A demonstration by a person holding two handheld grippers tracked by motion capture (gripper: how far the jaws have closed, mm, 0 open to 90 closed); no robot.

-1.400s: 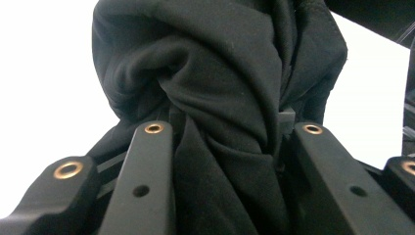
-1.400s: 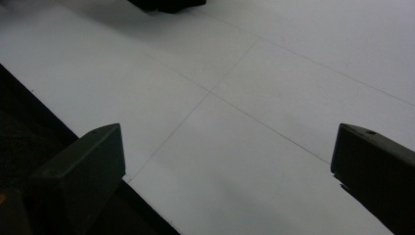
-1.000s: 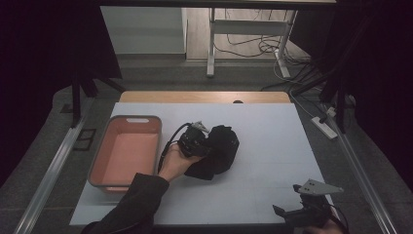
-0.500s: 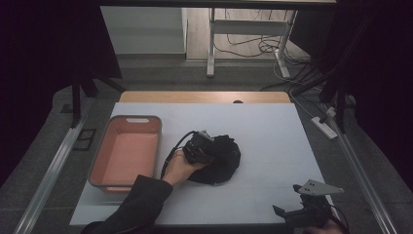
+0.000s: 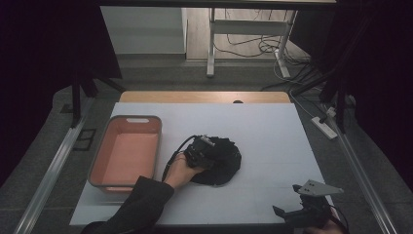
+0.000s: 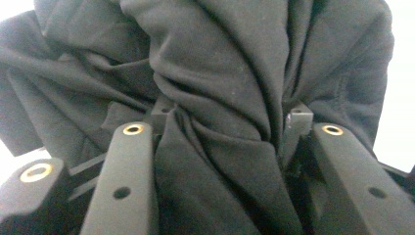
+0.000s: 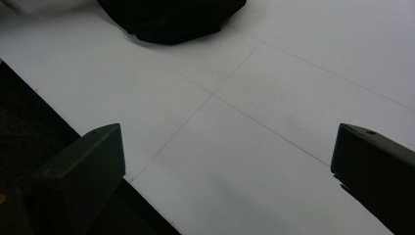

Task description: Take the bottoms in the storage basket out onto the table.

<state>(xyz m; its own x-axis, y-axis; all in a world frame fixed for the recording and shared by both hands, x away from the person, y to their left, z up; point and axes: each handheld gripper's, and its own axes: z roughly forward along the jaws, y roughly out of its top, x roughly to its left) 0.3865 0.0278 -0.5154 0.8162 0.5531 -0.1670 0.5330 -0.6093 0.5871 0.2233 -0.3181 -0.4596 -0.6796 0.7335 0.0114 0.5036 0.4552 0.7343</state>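
A recording lab: a white desk [image 5: 272, 131] ringed by black curtains [image 5: 44, 44], floor cables [image 5: 253, 46], a power strip [image 5: 324, 126], and aluminium rails [image 5: 48, 175].

From my remote seat the high view is dim and grainy, its dark curtained edges swallowing detail while the white table [image 5: 272, 141] catches soft overhead light, and in both gripper views the tabletop glares nearly white, the black cloth [image 6: 235, 73] reads soft, and the near jaws blur.

Cloth [image 5: 221, 161] right of bin [image 5: 127, 152]
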